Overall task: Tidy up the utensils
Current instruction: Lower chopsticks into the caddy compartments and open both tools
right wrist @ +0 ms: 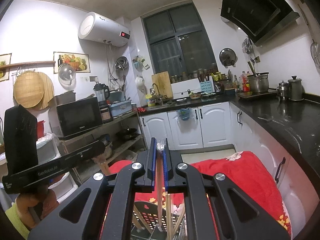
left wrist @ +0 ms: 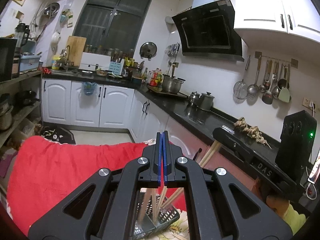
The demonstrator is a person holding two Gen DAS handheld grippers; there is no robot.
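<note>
the left gripper (left wrist: 162, 140) has its blue-padded jaws pressed flat together with nothing between them, held above the red fleece cloth (left wrist: 66, 166) that covers the work surface. below it, near the cloth's front edge, stands the dark perforated plastic utensil caddy (left wrist: 170, 218), split into compartments, with pale wooden chopsticks (left wrist: 155, 206) leaning upright inside; about five or six sticks show through the gripper frame, though the exact count is hidden by it.

the right gripper (right wrist: 159, 150) is nearly closed on a slim utensil with a brownish handle and a shiny metal head (right wrist: 160, 146) that sticks out just past the fingertips; it looks like a fork or a small spoon, but which i cannot tell. it hangs over the caddy (right wrist: 152, 216), seen here with its slotted wall and more chopsticks (right wrist: 169, 216) beside the handle.

one caddy, one held utensil, two grippers.

the utensil should be light and stiff, and smooth metal may slip or swing in the pads, so a pinch on the handle near its balance point seems safest. the chopsticks are light, thin and apt to roll; taking them mid-length, one or a pair at a time, would probably go best. the caddy looks light and could tip.
</note>
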